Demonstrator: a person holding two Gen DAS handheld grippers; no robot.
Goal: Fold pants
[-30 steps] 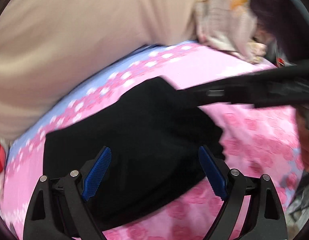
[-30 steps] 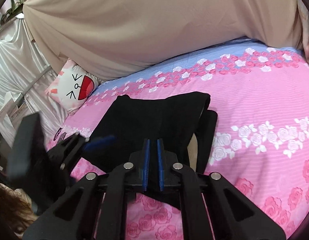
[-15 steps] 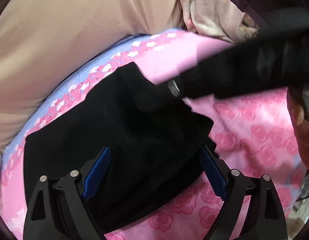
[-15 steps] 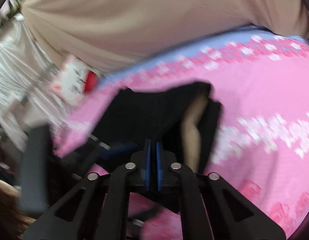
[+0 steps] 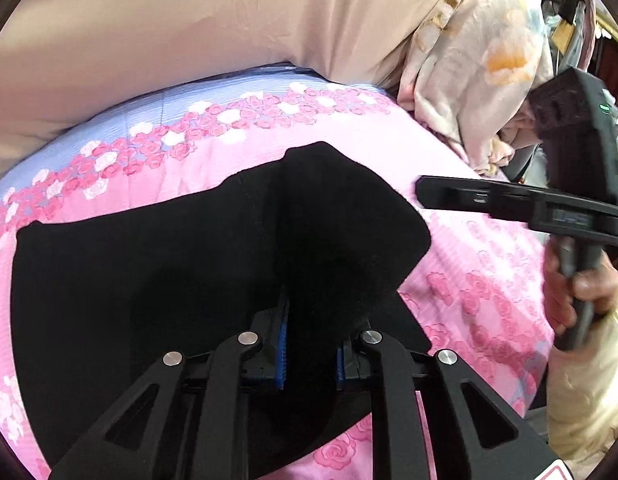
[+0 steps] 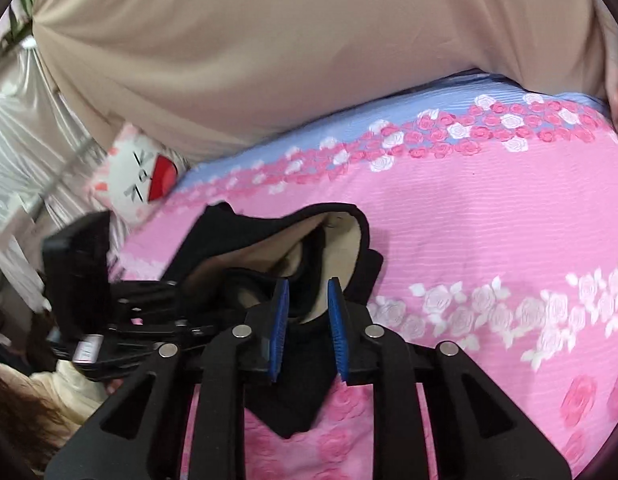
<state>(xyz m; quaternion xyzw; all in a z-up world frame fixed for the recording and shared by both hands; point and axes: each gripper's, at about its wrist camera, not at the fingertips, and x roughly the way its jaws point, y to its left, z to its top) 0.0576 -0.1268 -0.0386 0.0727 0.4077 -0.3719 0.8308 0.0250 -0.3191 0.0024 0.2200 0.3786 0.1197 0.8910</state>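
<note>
The black pants (image 5: 157, 272) lie folded on the pink rose bedspread (image 5: 469, 264). My left gripper (image 5: 309, 344) is shut on a raised fold of the pants, its blue pads (image 5: 282, 340) pressed into the cloth. In the right wrist view the pants (image 6: 309, 332) are bunched, with beige lining (image 6: 269, 244) showing inside. My right gripper (image 6: 307, 320) is partly open over the pants; cloth lies between the blue pads (image 6: 278, 320) without being pinched. The right gripper also shows in the left wrist view (image 5: 509, 200), apart from the pants.
A beige curtain (image 6: 309, 48) hangs behind the bed. A cat-face pillow (image 6: 143, 176) lies at the bed's left end. A floral blanket (image 5: 477, 60) is heaped at the right end. The left gripper's body (image 6: 85, 280) sits left of the pants.
My left gripper has closed on the pants and lifted a fold. My right gripper has opened, let go of the cloth and drawn back to the right.
</note>
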